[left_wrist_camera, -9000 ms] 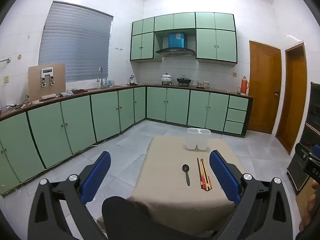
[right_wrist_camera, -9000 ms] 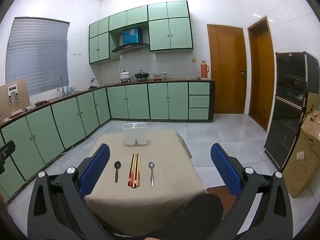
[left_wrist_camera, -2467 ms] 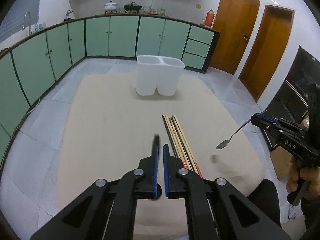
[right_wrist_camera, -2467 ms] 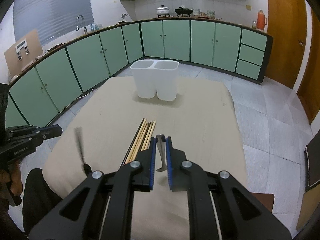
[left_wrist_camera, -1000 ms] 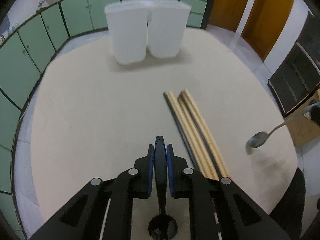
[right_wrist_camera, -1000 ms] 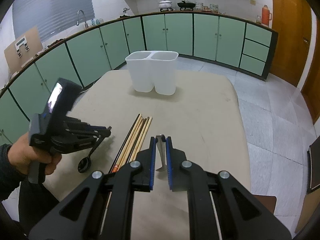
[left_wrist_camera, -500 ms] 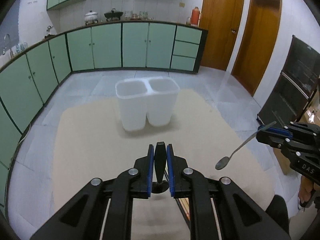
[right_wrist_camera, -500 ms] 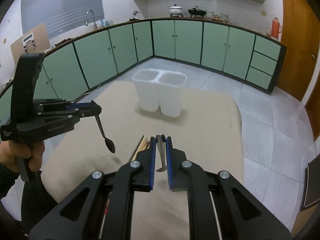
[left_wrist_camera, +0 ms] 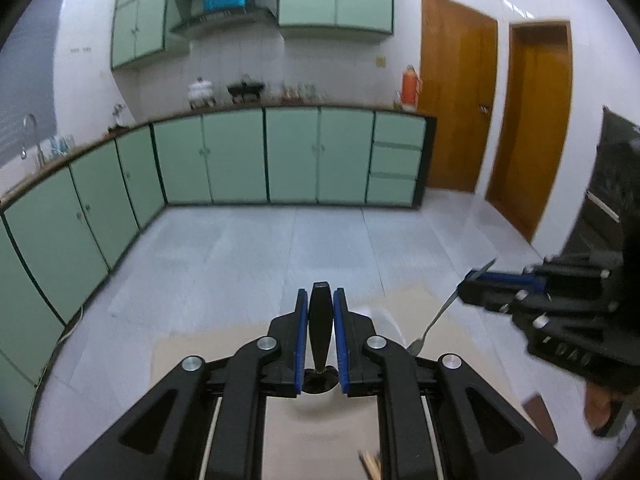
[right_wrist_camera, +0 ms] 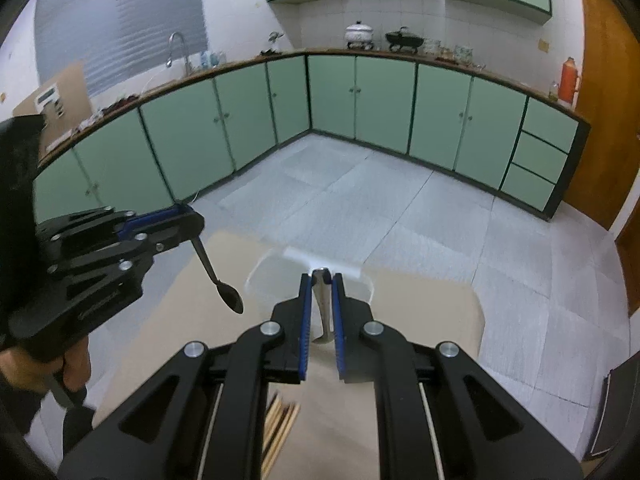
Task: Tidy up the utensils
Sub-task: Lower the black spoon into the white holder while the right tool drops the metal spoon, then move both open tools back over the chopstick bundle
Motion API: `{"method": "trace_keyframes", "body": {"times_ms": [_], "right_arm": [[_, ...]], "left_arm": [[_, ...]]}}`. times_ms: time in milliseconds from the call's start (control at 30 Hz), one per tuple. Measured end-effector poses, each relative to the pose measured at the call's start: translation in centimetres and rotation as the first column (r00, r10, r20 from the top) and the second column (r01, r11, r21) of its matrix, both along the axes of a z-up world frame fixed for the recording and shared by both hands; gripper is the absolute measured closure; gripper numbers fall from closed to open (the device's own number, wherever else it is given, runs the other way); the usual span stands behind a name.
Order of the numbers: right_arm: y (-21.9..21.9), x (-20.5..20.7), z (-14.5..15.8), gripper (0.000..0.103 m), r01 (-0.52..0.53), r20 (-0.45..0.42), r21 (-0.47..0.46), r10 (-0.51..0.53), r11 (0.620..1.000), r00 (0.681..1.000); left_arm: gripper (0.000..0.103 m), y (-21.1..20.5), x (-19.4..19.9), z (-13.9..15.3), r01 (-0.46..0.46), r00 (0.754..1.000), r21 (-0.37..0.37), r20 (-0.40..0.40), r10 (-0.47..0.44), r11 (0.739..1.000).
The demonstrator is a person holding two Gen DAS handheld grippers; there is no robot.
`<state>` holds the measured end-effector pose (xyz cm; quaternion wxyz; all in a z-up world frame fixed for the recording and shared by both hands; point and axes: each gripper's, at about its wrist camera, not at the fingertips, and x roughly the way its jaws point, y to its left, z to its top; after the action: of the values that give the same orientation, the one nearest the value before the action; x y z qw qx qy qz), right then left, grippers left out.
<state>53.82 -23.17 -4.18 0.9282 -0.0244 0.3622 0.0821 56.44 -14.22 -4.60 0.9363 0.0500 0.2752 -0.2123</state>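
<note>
Left wrist view: I am gripping the black spoon [left_wrist_camera: 320, 320] by its handle in the left gripper [left_wrist_camera: 320, 312], bowl hanging loose; it may swing and miss.

Right wrist view: I am clamping the metal spoon [right_wrist_camera: 322, 304] in the right gripper [right_wrist_camera: 320, 300] above the white holder [right_wrist_camera: 280, 276]; crowding risks collision.

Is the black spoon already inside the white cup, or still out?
Out. The left gripper holds the black spoon by its handle in the air, bowl hanging down, beside the white holder, not inside it.
</note>
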Motion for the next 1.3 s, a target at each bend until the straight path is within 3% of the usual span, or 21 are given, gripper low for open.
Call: {"method": "trace_keyframes", "body": {"times_ms": [133, 367, 433, 533, 600, 733, 800, 900, 967, 1100, 1133, 1200, 1300], "right_arm": [[-0.6, 3.4, -2.6, 0.094, 0.035, -0.023, -0.008, -0.035, 0.999, 0.999], [-1.4, 4.9, -8.5, 0.091, 0.068, -0.110, -0.012, -0.069, 0.998, 0.992], [-1.4, 4.1, -9.0, 0.090, 0.064, -0.114, -0.013, -0.065, 0.998, 0.991], [-1.6, 2.3, -8.3, 0.089, 0.062, -0.092, 0.003, -0.062, 0.998, 0.994], [-1.9, 0.5, -7.3, 0.088, 0.065, -0.065, 0.015, -0.064, 0.998, 0.996], [-1.7, -6.1, -5.5, 0.080, 0.058, 0.015, 0.028, -0.058, 0.998, 0.998], [-0.8, -10.4, -5.4, 0.072, 0.053, 0.058, 0.005, -0.053, 0.999, 0.997], [0.8, -17.7, -7.1, 0.053, 0.058, 0.105, -0.021, -0.055, 0.998, 0.993], [2.5, -22.5, -9.6, 0.048, 0.063, 0.105, -0.035, -0.059, 0.997, 0.993], [5.1, -28.9, -15.9, 0.050, 0.064, 0.037, -0.011, -0.064, 0.998, 0.997], [5.7, -29.9, -17.5, 0.055, 0.059, 0.014, -0.013, -0.059, 0.998, 0.998], [6.7, -31.1, -20.4, 0.064, 0.045, -0.047, -0.008, -0.045, 0.999, 0.998], [8.4, -32.0, -23.8, 0.068, 0.012, -0.098, -0.033, -0.015, 0.999, 0.995]], "left_arm": [[0.091, -0.7, 3.0, -1.5, -0.037, 0.999, -0.035, 0.029, 0.038, 0.999], [0.090, -1.2, 4.8, -10.0, -0.044, 0.994, -0.023, -0.098, 0.042, 0.999], [0.086, -0.7, 4.3, -10.8, -0.049, 0.993, -0.023, -0.112, 0.046, 0.999], [0.071, 0.9, 2.8, -9.7, -0.060, 0.994, -0.039, -0.091, 0.057, 0.997], [0.052, 2.2, 1.3, -8.2, -0.069, 0.996, -0.047, -0.056, 0.066, 0.997], [0.029, 5.6, -4.1, -5.2, -0.096, 0.995, -0.041, 0.020, 0.097, 0.995], [0.006, 7.3, -7.6, -5.0, -0.107, 0.993, -0.036, 0.042, 0.108, 0.994], [0.006, 9.3, -13.3, -6.4, -0.089, 0.995, -0.014, 0.032, 0.089, 0.996], [0.006, 10.1, -16.8, -8.2, -0.077, 0.997, 0.003, 0.001, 0.077, 0.997], [0.006, 10.7, -23.6, -13.4, -0.069, 0.996, 0.011, -0.051, 0.069, 0.998], [0.006, 10.7, -24.9, -14.6, -0.070, 0.996, 0.009, -0.057, 0.070, 0.998], [0.006, 10.7, -27.1, -17.3, -0.068, 0.994, 0.002, -0.083, 0.067, 0.998], [0.008, 10.5, -28.8, -20.5, -0.060, 0.989, -0.001, -0.136, 0.060, 0.998]]}}
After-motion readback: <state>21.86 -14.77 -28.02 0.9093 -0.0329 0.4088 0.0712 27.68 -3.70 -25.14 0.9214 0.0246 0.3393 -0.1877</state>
